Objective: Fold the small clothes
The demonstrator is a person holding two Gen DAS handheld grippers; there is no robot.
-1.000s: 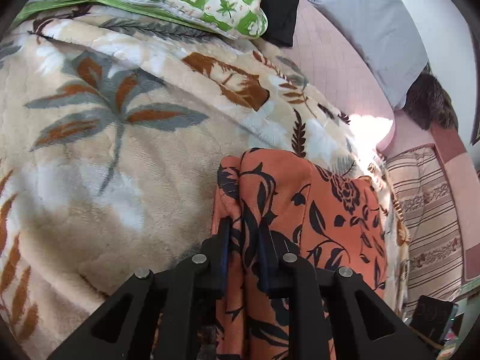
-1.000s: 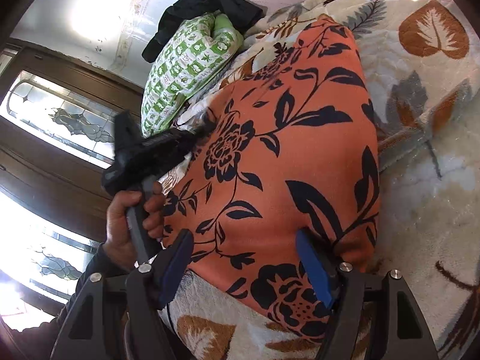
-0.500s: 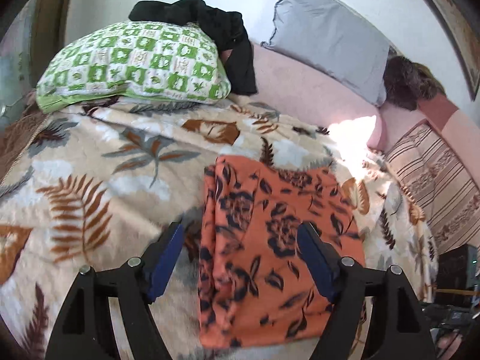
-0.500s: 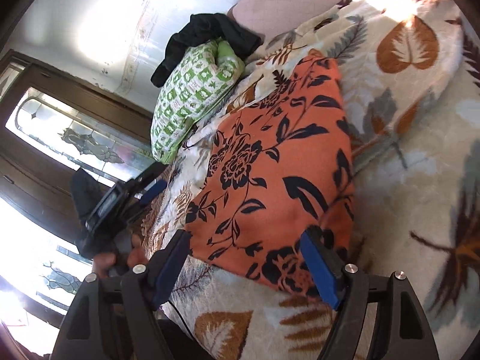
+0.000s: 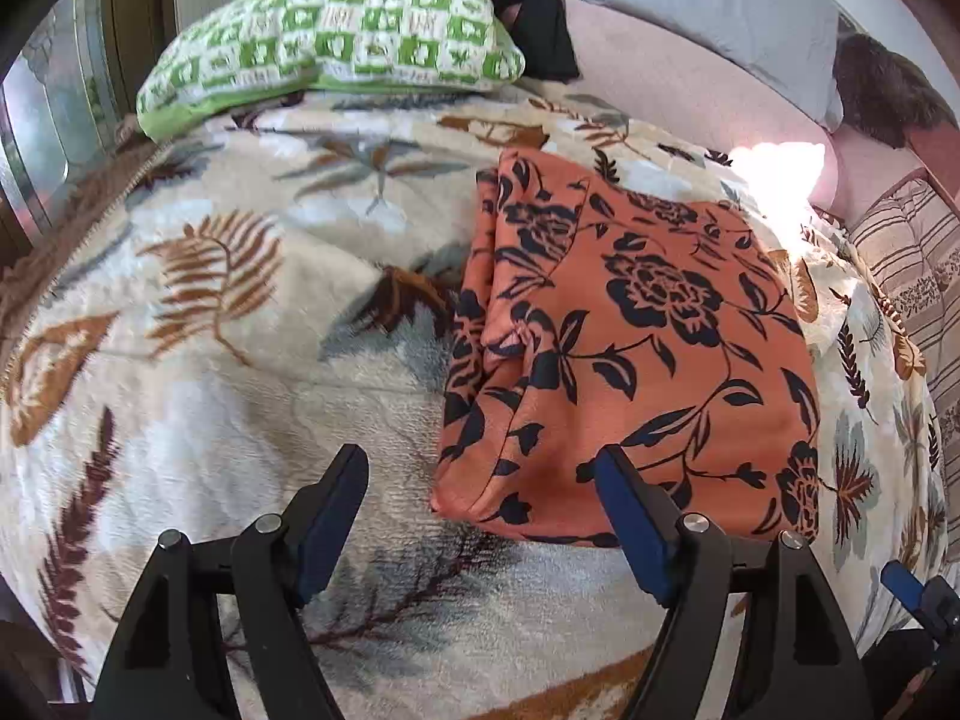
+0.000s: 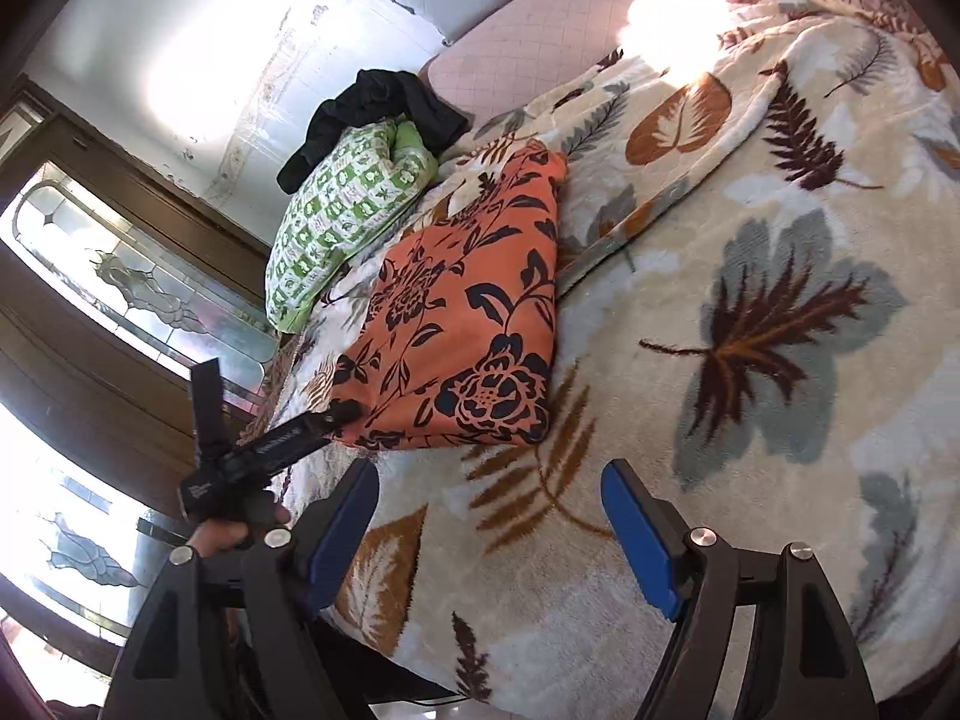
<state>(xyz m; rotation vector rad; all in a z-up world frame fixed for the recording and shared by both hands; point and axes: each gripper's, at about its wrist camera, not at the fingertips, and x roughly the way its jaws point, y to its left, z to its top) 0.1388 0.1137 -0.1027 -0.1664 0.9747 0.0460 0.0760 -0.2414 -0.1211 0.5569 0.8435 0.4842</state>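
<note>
Both grippers have let go of the cloth & backed off since a sec ago. Leaf-print blanket (image 5: 198, 372) covers the bed, w/ a green checked pillow (image 5: 336, 42) and dark clothing (image 5: 534, 6) at its far end. Orange floral garment (image 5: 636, 348) lies folded flat on the blanket. Left gripper (image 5: 480, 516) hovers at its near edge, jaws wide, holding nothing, right finger over the cloth corner. Right gripper (image 6: 489, 528) also wide & empty, garment (image 6: 468, 324) ahead-left, apart from it.
</note>
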